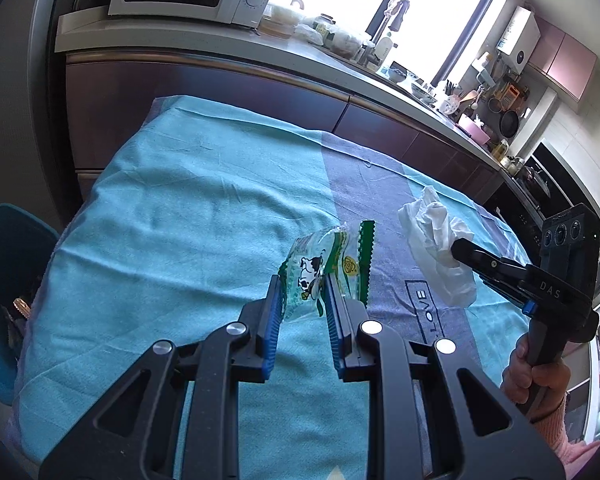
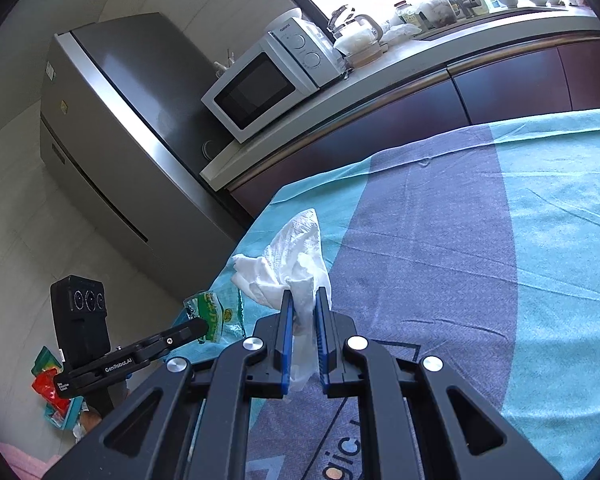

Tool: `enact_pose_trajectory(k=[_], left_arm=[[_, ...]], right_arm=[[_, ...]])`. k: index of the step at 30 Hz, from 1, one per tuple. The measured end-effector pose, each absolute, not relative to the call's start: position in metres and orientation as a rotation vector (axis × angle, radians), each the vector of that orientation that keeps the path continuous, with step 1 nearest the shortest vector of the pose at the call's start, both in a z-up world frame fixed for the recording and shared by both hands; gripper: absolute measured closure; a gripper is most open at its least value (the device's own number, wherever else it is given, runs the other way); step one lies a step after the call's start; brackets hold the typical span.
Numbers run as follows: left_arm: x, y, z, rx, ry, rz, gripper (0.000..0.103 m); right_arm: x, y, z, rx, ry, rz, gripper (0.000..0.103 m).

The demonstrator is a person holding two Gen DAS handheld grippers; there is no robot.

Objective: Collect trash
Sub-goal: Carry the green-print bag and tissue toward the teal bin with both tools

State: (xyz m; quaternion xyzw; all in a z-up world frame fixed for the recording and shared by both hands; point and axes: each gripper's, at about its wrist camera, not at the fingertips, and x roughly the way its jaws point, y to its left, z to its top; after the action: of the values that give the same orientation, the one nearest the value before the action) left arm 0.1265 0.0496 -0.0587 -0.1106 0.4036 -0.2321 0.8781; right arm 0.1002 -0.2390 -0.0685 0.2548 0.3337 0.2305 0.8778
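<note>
My left gripper [image 1: 302, 286] is shut on a green and clear snack wrapper [image 1: 320, 268] with a cow picture, held above the teal cloth. The wrapper also shows in the right wrist view [image 2: 216, 314], with the left gripper [image 2: 198, 326] on it. My right gripper [image 2: 302, 302] is shut on a crumpled white tissue [image 2: 292, 264] and holds it above the cloth. In the left wrist view the tissue [image 1: 436, 248] hangs from the right gripper [image 1: 458, 248].
A teal and grey cloth [image 1: 180, 220] covers the table. A blue bin [image 1: 4, 272] stands at the table's left edge, and a bin with coloured trash [image 2: 54, 392] shows on the floor. A microwave [image 2: 260, 88] sits on the counter beside a fridge [image 2: 112, 132].
</note>
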Motion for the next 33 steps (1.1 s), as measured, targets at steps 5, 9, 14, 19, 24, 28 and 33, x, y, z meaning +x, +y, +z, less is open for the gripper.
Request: enact_pose_trajectory(k=[5, 9, 14, 19, 24, 28, 33], left_arm=[[0.118, 0.057, -0.057, -0.226, 0.836, -0.466, 0.081], [0.112, 0.064, -0.056, -0.222, 0.828, -0.452, 0.081], [0.106, 0.07, -0.053, -0.224, 0.823, -0.44, 0.081], [0.101, 0.075, -0.052, -0.224, 0.822, -0.426, 0.081], [0.096, 0.081, -0.05, -0.219, 0.81, -0.416, 0.081], [0.092, 0.085, -0.047, -0.215, 0.8, -0.403, 0.081], [0.087, 0.091, -0.044, -0.215, 0.792, -0.389, 0.081]], right_arm=[[0.098, -0.229, -0.07, 0.528, 0.707, 0.5, 0.093], [0.097, -0.222, -0.07, 0.525, 0.708, 0.514, 0.093], [0.099, -0.212, -0.072, 0.519, 0.719, 0.533, 0.093], [0.102, -0.202, -0.076, 0.522, 0.734, 0.555, 0.093], [0.102, -0.194, -0.075, 0.515, 0.735, 0.567, 0.093], [0.102, -0.188, -0.075, 0.508, 0.731, 0.575, 0.093], [0.106, -0.182, -0.075, 0.505, 0.734, 0.587, 0.093]])
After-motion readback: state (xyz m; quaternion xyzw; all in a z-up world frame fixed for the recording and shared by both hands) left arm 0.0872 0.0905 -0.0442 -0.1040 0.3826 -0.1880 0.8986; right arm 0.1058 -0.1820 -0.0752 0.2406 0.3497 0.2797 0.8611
